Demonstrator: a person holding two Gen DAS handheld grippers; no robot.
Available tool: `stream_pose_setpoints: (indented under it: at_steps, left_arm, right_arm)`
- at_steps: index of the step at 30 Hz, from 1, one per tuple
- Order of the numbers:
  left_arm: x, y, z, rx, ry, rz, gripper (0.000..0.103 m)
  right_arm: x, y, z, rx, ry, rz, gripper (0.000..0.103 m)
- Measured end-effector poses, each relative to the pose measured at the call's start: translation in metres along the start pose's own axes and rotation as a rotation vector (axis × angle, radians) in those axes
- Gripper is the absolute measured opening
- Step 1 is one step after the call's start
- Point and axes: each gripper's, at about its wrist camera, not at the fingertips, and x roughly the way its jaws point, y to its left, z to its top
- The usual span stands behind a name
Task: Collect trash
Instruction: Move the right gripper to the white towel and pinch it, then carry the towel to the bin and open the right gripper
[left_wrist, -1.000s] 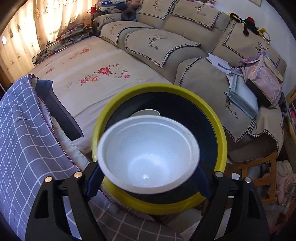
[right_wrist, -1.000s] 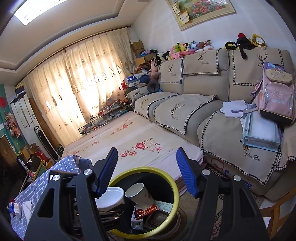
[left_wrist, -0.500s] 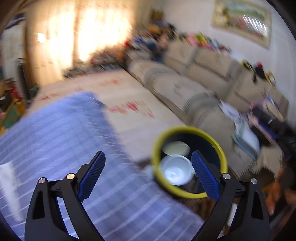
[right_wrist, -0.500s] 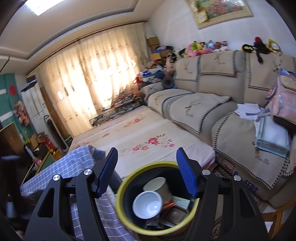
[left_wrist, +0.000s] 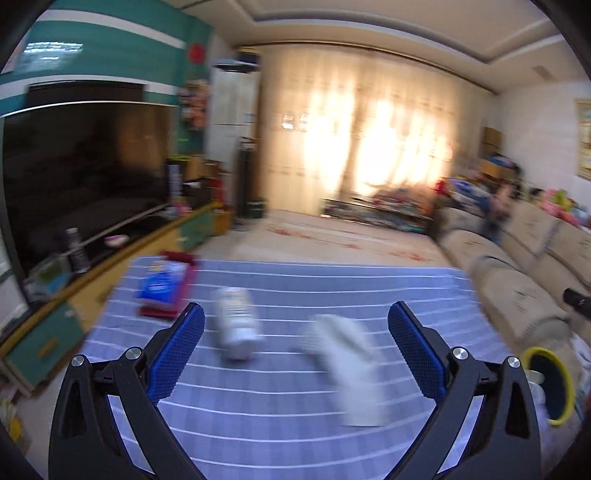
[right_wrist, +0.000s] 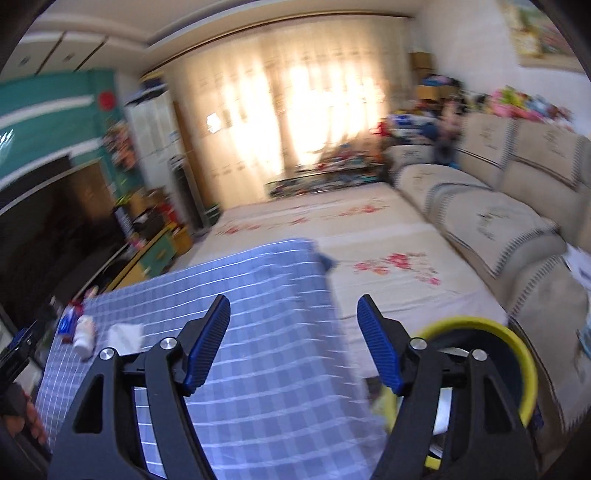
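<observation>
My left gripper (left_wrist: 295, 354) is open and empty above the blue checked tablecloth (left_wrist: 280, 424). A white bottle (left_wrist: 236, 326) lies on its side just ahead, and a crumpled white tissue (left_wrist: 347, 369) lies to its right; both are blurred. The yellow-rimmed trash bin (left_wrist: 552, 384) is at the far right, off the table's edge. My right gripper (right_wrist: 295, 339) is open and empty over the table's right part. The bin (right_wrist: 495, 354) is low right behind its right finger. The bottle (right_wrist: 84, 334) and tissue (right_wrist: 125, 336) lie far left there.
A red and blue packet (left_wrist: 164, 288) lies at the table's far left corner. A TV (left_wrist: 81, 177) on a low cabinet stands at left. A beige sofa (right_wrist: 498, 210) runs along the right. A floral rug (right_wrist: 369, 251) covers the floor beyond the table.
The left gripper let the white bowl drop into the bin, opened, and swung left to the table. The right gripper also swung left, away from over the bin.
</observation>
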Motion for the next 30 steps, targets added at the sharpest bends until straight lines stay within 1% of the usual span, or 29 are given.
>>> stream_pose_setpoints:
  at_steps: [3,5,7,8,10,11,12,14,16,18,19,20,23,26,30]
  left_arm:
    - [0.009,0.03,0.0,-0.034,0.021,0.058,0.098]
    - [0.013,0.041,0.001,-0.04,0.018,0.074,0.098]
    - [0.014,0.045,-0.002,-0.037,0.014,0.107,0.098]
    - [0.014,0.05,-0.003,-0.042,0.013,0.119,0.098]
    - [0.011,0.055,-0.005,-0.057,0.015,0.138,0.098]
    - [0.014,0.059,-0.006,-0.068,0.025,0.141,0.098]
    - [0.018,0.063,-0.007,-0.076,0.032,0.141,0.098]
    - [0.021,0.066,-0.007,-0.083,0.038,0.144,0.098]
    - [0.026,0.07,-0.007,-0.08,0.043,0.144,0.098]
    - [0.026,0.068,-0.007,-0.078,0.042,0.145,0.098]
    - [0.025,0.066,-0.007,-0.077,0.039,0.149,0.098]
    - [0.026,0.066,-0.007,-0.076,0.037,0.151,0.098]
    - [0.026,0.066,-0.007,-0.079,0.038,0.158,0.098]
    - [0.027,0.068,-0.007,-0.087,0.043,0.16,0.098]
    - [0.027,0.071,-0.006,-0.101,0.039,0.16,0.098]
  right_arm:
    - [0.028,0.047,0.009,-0.065,0.053,0.086,0.068]
    - [0.048,0.078,0.013,-0.113,0.1,0.148,0.068]
    - [0.067,0.106,0.013,-0.152,0.157,0.215,0.068]
    - [0.081,0.124,0.011,-0.172,0.199,0.259,0.068]
    - [0.1,0.151,0.003,-0.217,0.264,0.295,0.068]
    - [0.112,0.167,-0.002,-0.241,0.305,0.327,0.068]
    - [0.121,0.179,-0.008,-0.26,0.336,0.341,0.068]
    - [0.138,0.201,-0.019,-0.306,0.389,0.358,0.068]
    - [0.15,0.216,-0.03,-0.353,0.427,0.363,0.068]
    - [0.163,0.228,-0.042,-0.401,0.461,0.349,0.068]
    - [0.168,0.234,-0.046,-0.41,0.467,0.335,0.068]
    - [0.169,0.231,-0.052,-0.412,0.47,0.331,0.068]
    - [0.178,0.234,-0.056,-0.415,0.487,0.308,0.068]
    - [0.182,0.239,-0.064,-0.431,0.507,0.308,0.069]
    - [0.186,0.243,-0.07,-0.449,0.5,0.302,0.069]
